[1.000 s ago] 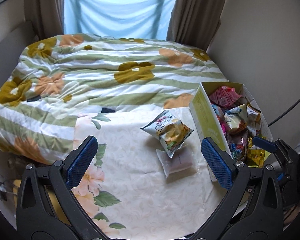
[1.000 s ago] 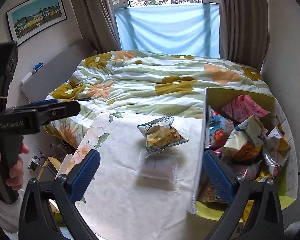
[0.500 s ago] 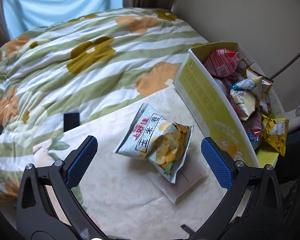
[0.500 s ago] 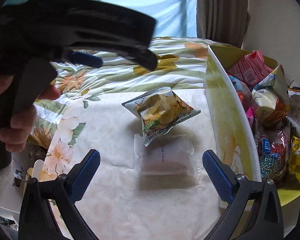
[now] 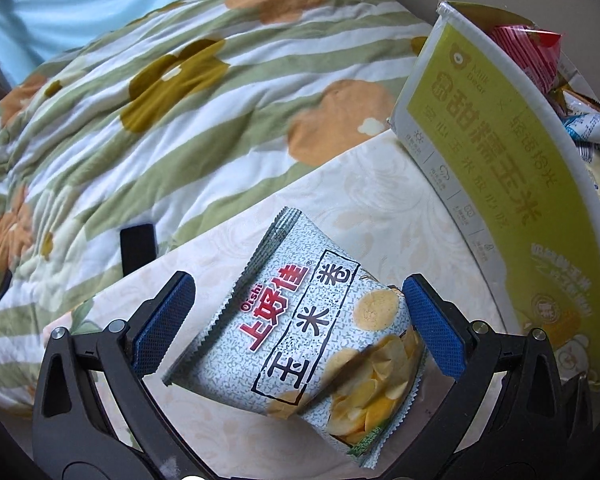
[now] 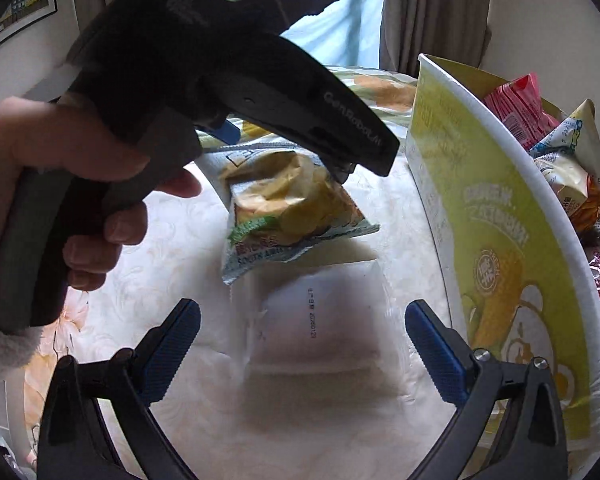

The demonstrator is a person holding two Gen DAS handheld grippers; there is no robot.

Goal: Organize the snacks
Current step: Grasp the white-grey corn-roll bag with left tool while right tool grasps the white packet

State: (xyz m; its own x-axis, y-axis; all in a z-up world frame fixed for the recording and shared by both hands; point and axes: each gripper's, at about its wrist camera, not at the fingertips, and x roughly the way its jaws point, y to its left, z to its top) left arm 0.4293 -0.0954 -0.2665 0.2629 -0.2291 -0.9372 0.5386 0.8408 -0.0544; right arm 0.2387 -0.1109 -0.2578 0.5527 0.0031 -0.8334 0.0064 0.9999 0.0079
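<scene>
Your left tongs (image 5: 300,332) stand spread wide, blue ribbed pads either side of the corn-chip bag (image 5: 308,328), which lies on the cream patterned cloth of the bench (image 5: 380,208); the right pad looks to be against the bag's edge, the left pad clear of it. That view alone gives you the bag's printed face, grey speckle with red lettering and yellow chips, and its crimped top seam. The right wrist view shows what the left hides: a flat, frosted white packet (image 6: 320,320) lying just in front of the chip bag, its far edge tucked under the bag's bottom seam. Your right tongs (image 6: 300,348) are released too, straddling that packet without touching it. Your hand (image 6: 80,200) on the left grip blocks much of the bed behind. The yellow-green cardboard box (image 6: 500,240) stands to the right, crinkled foil snacks (image 6: 540,120) heaped inside; its near end is cut off, and the packet's small print is too blurred to read.
</scene>
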